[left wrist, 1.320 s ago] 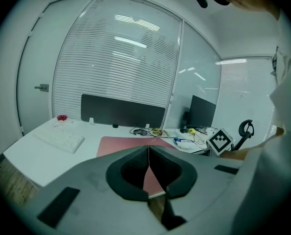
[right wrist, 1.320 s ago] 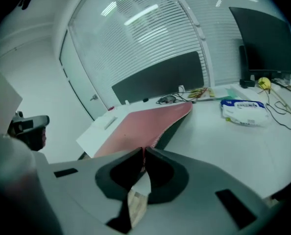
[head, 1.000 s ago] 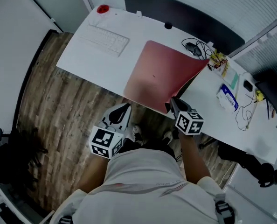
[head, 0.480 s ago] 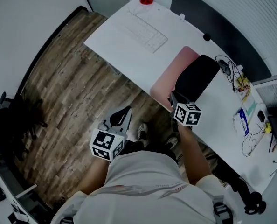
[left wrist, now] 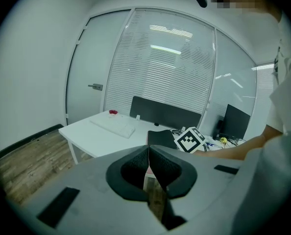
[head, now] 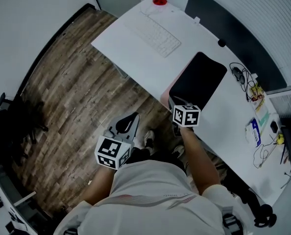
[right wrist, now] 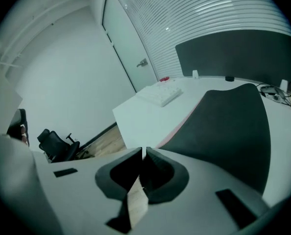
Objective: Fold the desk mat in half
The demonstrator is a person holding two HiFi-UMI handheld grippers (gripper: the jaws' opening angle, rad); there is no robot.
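Note:
The desk mat lies folded over on the white desk, black underside up, with a thin pink edge showing at its near left. My right gripper hovers at the mat's near corner by the desk's front edge. Its jaws are opening, a narrow gap shows, and nothing is between them. In the right gripper view the black mat spreads to the right beyond the right gripper. My left gripper hangs over the floor in front of the desk, shut and empty.
A white keyboard and a red round object sit at the desk's far left. A dark panel runs along the back. Cables and small items clutter the right side. An office chair stands on the wooden floor.
The mat went from pink side up, with its right corner lifted, to folded over with the black side up. My right gripper swung left along the front edge. The left gripper stayed put.

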